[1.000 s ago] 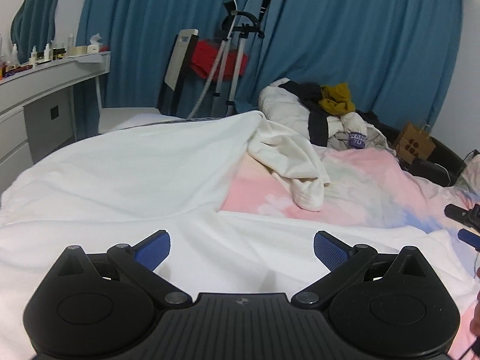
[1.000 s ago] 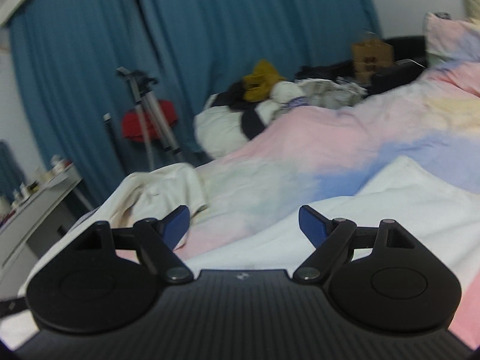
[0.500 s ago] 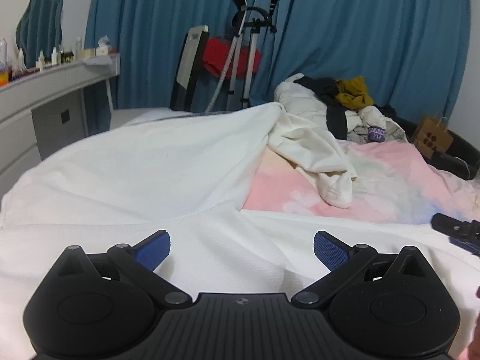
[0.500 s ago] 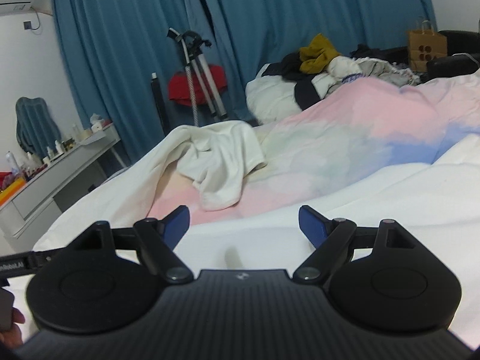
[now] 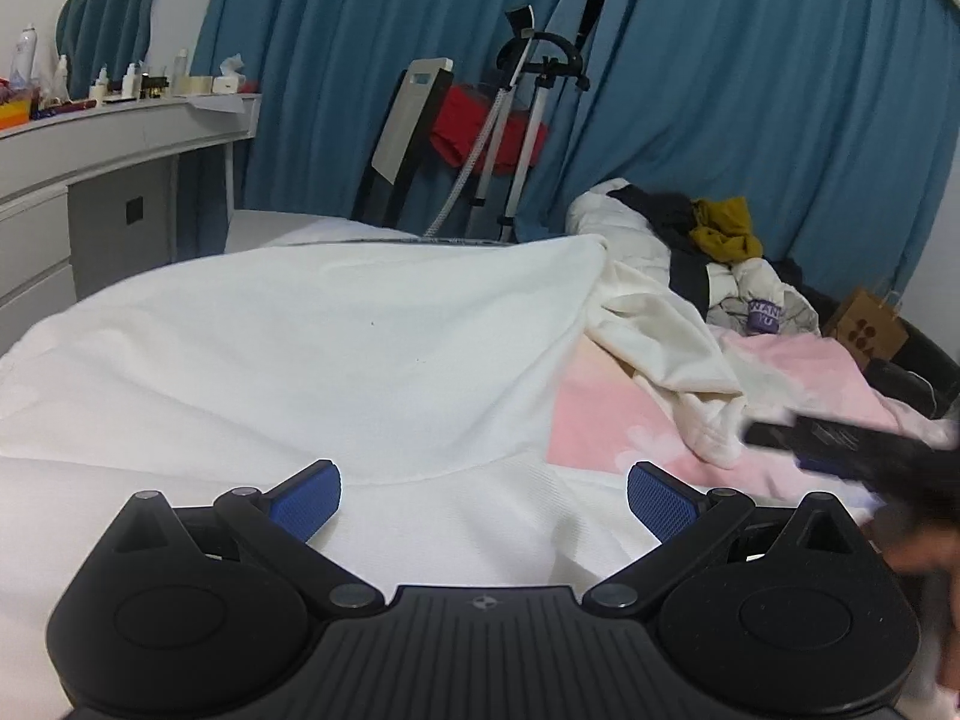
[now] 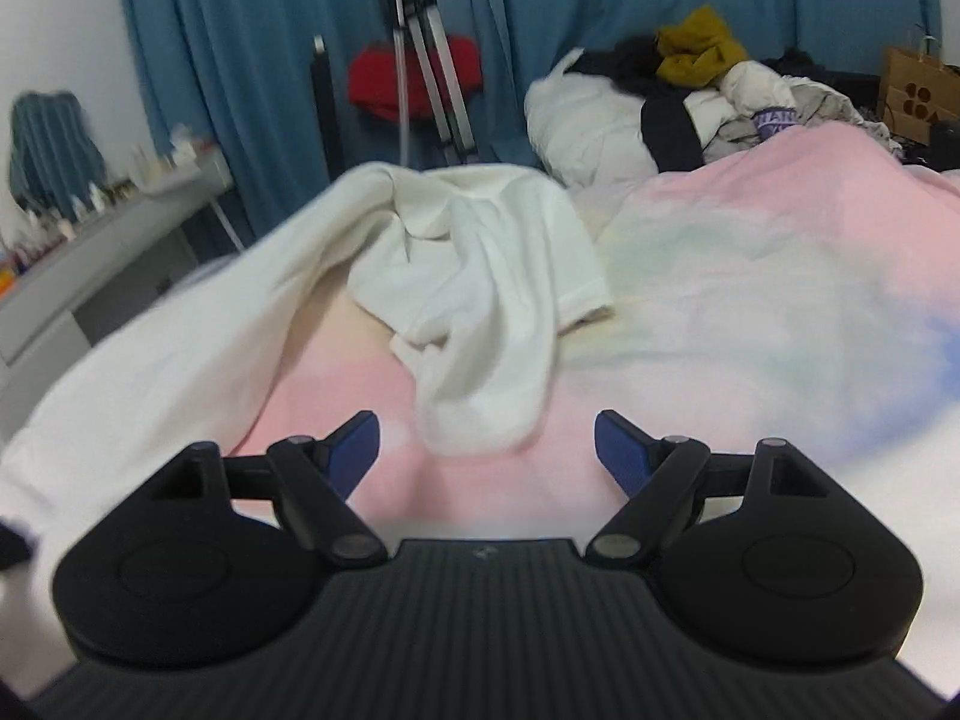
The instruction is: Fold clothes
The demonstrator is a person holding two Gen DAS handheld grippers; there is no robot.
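Note:
A white garment [image 5: 312, 348] lies spread over the bed, its bunched sleeve [image 6: 486, 300] trailing onto the pink bedcover [image 6: 750, 276]. My left gripper [image 5: 483, 495] hovers open just above the white cloth, nothing between its blue pads. My right gripper [image 6: 486, 447] is open too, low over the pink cover, with the sleeve's cuff end [image 6: 474, 426] lying just ahead between the fingers, untouched. In the left wrist view the right gripper [image 5: 840, 441] shows blurred at the right edge.
A heap of clothes [image 5: 708, 240] is piled at the bed's far end before blue curtains [image 5: 750, 90]. A steamer stand with red fabric [image 5: 498, 126], a chair [image 5: 408, 138] and a grey dressing table [image 5: 90, 180] stand at the left. A brown paper bag [image 5: 864, 330] sits far right.
Both grippers have come lower and closer over the bed. The right one swung left toward the bunched sleeve, which now lies straight ahead of it. Both stayed open.

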